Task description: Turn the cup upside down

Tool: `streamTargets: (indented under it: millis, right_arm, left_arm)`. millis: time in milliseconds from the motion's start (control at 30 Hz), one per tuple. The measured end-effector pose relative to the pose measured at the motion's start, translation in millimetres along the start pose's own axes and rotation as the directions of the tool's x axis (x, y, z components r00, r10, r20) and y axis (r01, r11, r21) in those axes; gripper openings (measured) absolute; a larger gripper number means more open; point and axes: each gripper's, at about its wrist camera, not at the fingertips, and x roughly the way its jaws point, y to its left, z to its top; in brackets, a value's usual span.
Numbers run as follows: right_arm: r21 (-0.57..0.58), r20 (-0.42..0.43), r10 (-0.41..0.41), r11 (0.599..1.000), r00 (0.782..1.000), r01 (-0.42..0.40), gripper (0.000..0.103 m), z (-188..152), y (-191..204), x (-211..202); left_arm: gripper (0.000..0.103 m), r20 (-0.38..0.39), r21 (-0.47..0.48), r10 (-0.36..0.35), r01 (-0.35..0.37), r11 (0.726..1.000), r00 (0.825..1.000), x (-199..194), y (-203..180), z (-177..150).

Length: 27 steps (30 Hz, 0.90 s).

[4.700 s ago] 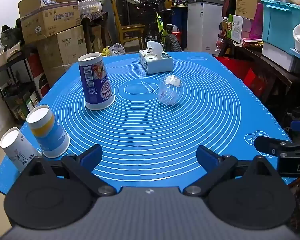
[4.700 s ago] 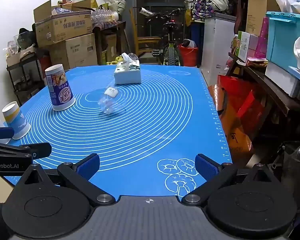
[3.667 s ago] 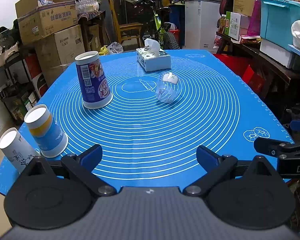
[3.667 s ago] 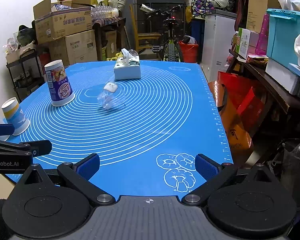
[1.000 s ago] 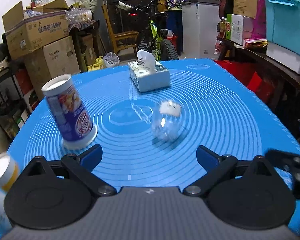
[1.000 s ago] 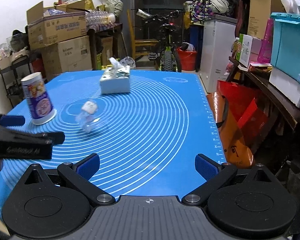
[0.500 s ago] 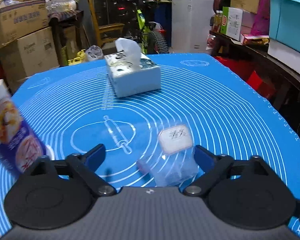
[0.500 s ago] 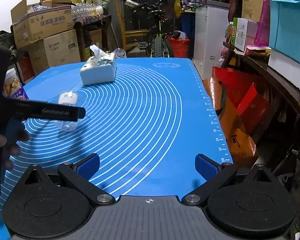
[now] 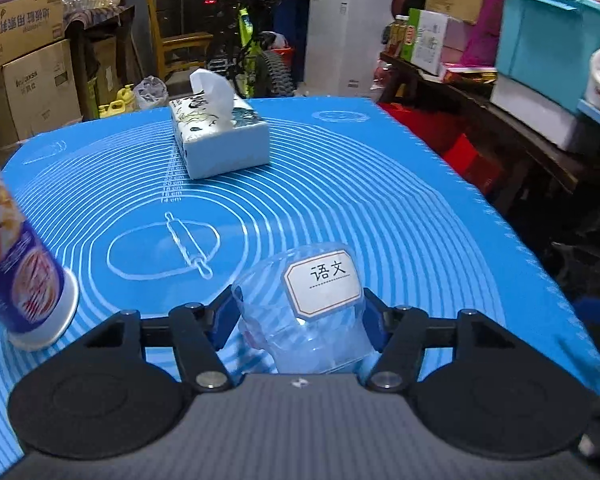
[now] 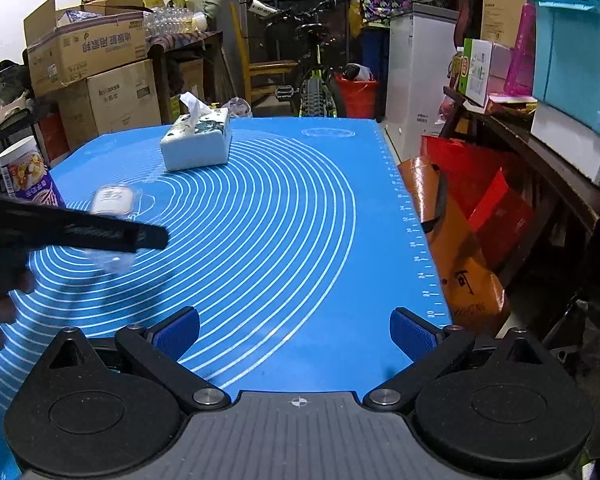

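Closing my left tongs (image 9: pixel 298 322) around the clear thin-plastic cup (image 9: pixel 304 320) with the white label, I have its soft wall pinched between the two blue pads (image 9: pixel 224 318), and both pads look to be touching it. The cup sits low on the blue silicone mat with white rings (image 9: pixel 380 208) that covers the worktop, near the mat's middle; whether it is lifted clear I cannot tell. My right tongs (image 10: pixel 296 330) hang wide open over the right part of the mat, holding nothing. I judge the risk to be the flimsy wall: squeeze too hard and it buckles and pops out; too lightly and it slips as I roll my wrist. The tall purple printed paper cup (image 9: pixel 20 280) stands near on my left, and a wide swing could knock it.
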Motion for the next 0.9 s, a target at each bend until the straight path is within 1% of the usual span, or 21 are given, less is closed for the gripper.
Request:
streamTargets:
  millis: [167,267,367,467,733,800,833,867,900]
  right_arm:
    - [-0.035,0.006,0.003,0.999,1.0,-0.003,0.101,-3,-3,-20]
    - [-0.057,0.004,0.0,0.998,1.0,0.0,0.101,-8,-3,-29]
    - [-0.069,-0.011,-0.008,0.998,1.0,0.007,0.101,-11,-3,-32]
    - [-0.073,-0.028,-0.014,0.997,1.0,0.012,0.101,-15,-3,-33]
    - [-0.092,-0.047,-0.03,0.995,0.998,0.025,0.101,-23,-3,-33]
    - [-0.086,-0.049,-0.025,0.996,0.998,0.021,0.101,-23,-5,-34]
    - [-0.085,-0.049,-0.023,0.996,0.999,0.018,0.101,-23,-5,-33]
    - [-0.086,-0.049,-0.022,0.996,0.999,0.018,0.101,-23,-5,-34]
    - [-0.088,-0.05,-0.023,0.996,0.998,0.019,0.101,-23,-4,-34]
  left_arm:
    - [0.064,-0.034,0.051,-0.004,0.005,0.999,0.999,-37,-13,-20]
    - [0.064,-0.066,0.06,-0.019,0.023,0.998,0.998,-48,-18,-35]
    - [0.064,-0.08,0.082,-0.015,0.021,0.996,0.997,-46,-24,-50]
    - [0.064,-0.081,0.081,-0.013,0.02,0.997,0.997,-40,-26,-59]
    - [0.066,-0.074,0.066,-0.013,0.018,0.998,0.997,-35,-30,-62]
    - [0.074,-0.077,0.062,-0.003,0.007,0.998,0.997,-34,-31,-63]
    - [0.083,-0.074,0.059,0.01,-0.005,0.998,0.997,-34,-31,-63]
    - [0.087,-0.064,0.057,0.023,-0.019,0.998,0.998,-35,-31,-63]
    - [0.088,-0.055,0.055,0.03,-0.027,0.998,0.998,-36,-30,-63]
